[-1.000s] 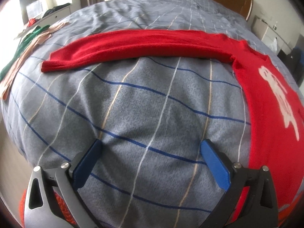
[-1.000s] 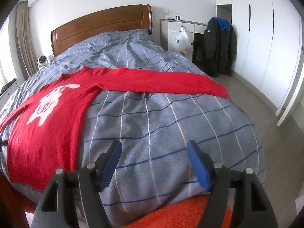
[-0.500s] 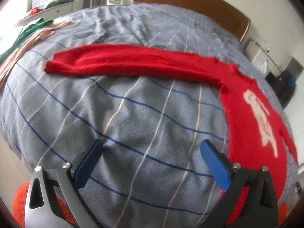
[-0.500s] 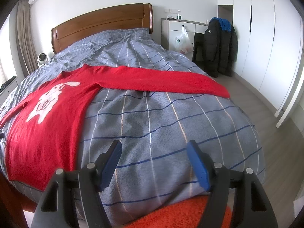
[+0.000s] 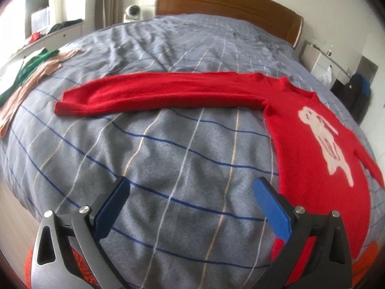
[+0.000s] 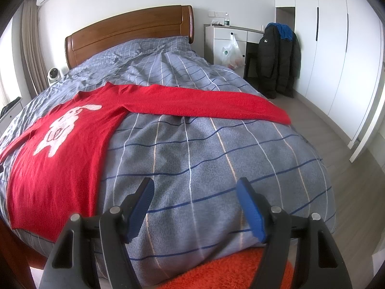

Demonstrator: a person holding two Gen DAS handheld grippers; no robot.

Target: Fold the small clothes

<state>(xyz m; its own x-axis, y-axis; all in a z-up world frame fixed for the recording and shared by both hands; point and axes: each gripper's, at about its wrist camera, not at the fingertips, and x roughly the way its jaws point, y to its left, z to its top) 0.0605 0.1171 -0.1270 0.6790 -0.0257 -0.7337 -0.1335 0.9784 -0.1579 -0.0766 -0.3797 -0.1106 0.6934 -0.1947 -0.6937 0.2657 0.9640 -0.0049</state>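
Red sweater (image 5: 300, 130) lies spread beyond both grippers' released, empty jaws.

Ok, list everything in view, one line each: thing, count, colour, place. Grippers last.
sweater: one, red with a white animal figure, spread flat on the bed, sleeves stretched out
quilt: one, grey with blue and white check lines, covering the bed
headboard: one, brown wood, far end of the bed
other clothes: a few, green and pink, at the bed's far left edge
rug: one, orange, on the floor at the bed's foot
jacket: one, black, by the white wardrobe
left gripper: open, empty, above the quilt
right gripper: open, empty, above the quilt
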